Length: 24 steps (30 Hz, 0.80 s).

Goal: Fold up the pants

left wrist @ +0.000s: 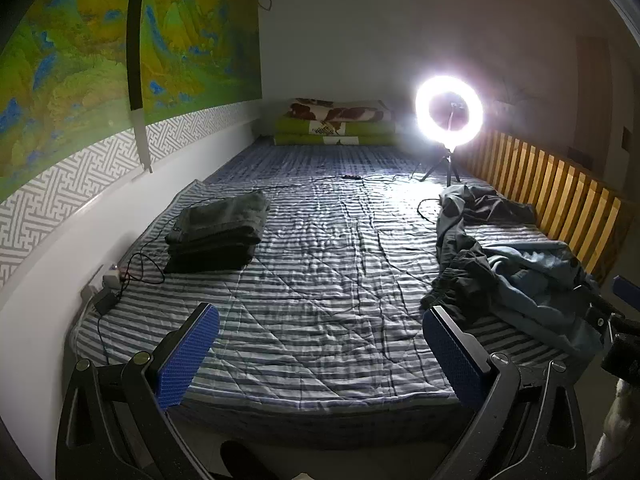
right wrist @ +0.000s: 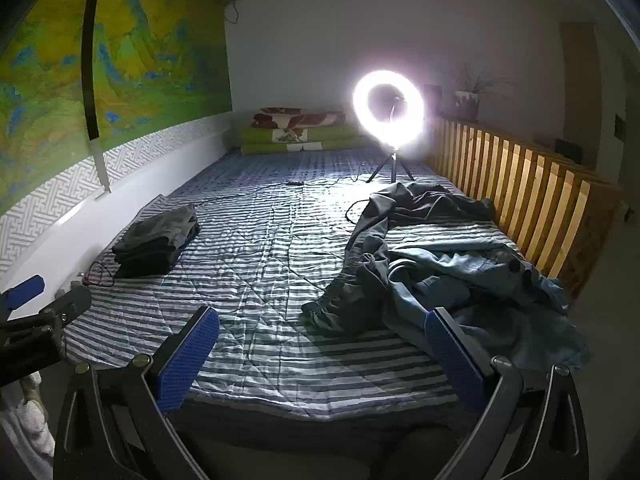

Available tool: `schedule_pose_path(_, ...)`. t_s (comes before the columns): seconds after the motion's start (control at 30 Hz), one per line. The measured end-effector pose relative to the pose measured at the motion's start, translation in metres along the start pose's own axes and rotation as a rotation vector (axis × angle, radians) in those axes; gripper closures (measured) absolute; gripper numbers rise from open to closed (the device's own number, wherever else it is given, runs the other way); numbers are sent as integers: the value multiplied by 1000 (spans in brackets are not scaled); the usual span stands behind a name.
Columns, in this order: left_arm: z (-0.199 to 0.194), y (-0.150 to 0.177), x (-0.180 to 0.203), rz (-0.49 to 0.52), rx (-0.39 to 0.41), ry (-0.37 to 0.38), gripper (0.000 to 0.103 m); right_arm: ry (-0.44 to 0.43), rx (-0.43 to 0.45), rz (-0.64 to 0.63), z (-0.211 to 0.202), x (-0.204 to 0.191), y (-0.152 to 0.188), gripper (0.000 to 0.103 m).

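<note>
- Left tongs (left wrist: 320,344) were spread wide with nothing between them, above the near edge of the bed (left wrist: 312,280).
- Right tongs (right wrist: 320,344) likewise apart and empty.
- Unfolded pants (right wrist: 440,272) lay heaped on the bed's right side, by the slatted rail (right wrist: 520,184).
- A folded stack (left wrist: 218,232) sat on the left side.
- Ring light (right wrist: 388,108) was lit at the far end.

txt: none legible | labels/brands: none | nos./signs: none
</note>
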<state>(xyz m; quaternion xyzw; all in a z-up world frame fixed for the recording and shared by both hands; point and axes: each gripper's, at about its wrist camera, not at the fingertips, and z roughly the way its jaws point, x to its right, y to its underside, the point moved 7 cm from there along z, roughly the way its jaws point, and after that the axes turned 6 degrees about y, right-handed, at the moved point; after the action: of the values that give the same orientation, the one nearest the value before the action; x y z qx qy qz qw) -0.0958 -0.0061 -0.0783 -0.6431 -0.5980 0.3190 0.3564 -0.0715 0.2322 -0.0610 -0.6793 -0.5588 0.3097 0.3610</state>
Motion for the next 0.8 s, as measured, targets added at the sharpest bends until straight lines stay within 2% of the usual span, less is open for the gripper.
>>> schedule_pose_path(0.8,19,1,2,12,-21,10,0,22,-6,0,12,5,1,2)
